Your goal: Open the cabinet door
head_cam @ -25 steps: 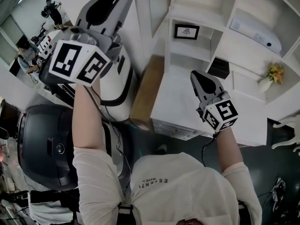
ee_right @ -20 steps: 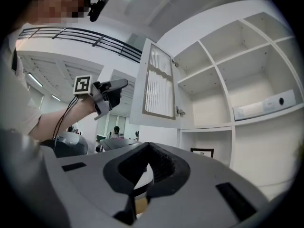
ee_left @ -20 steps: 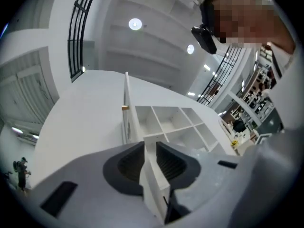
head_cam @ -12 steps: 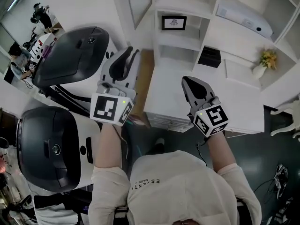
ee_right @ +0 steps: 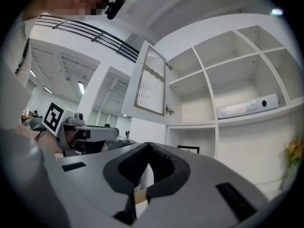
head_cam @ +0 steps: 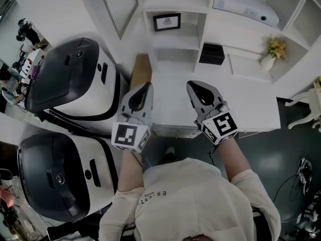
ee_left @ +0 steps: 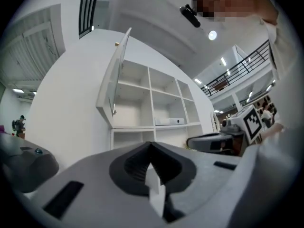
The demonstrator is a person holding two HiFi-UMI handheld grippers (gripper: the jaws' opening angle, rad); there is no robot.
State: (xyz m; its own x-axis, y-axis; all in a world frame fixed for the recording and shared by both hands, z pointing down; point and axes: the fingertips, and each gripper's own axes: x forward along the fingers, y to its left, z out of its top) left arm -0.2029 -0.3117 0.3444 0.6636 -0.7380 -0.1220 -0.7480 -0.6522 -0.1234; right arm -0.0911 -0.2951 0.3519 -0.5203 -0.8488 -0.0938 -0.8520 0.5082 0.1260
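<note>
The white cabinet door (head_cam: 119,4) with a slatted panel stands swung open from the wall shelves (head_cam: 175,39); it also shows in the left gripper view (ee_left: 113,82) and the right gripper view (ee_right: 151,82). My left gripper (head_cam: 147,86) (ee_left: 151,145) hangs low, well below the door and off it. Its jaws have just been closing and are shut with nothing between them. Close beside it, my right gripper (head_cam: 192,86) (ee_right: 148,145) is shut and empty too. Both point level toward the shelves over the white counter (head_cam: 246,109).
The shelves hold a framed picture (head_cam: 167,21), a black box (head_cam: 211,53), a white device (head_cam: 246,9) and a vase of flowers (head_cam: 273,51). Two large white and black pod machines (head_cam: 70,79) (head_cam: 60,169) stand at the left. People are far off at the left edge.
My left gripper has dropped from up near the door to low beside the right gripper, and its jaws have come together. The right gripper has sunk slightly.
</note>
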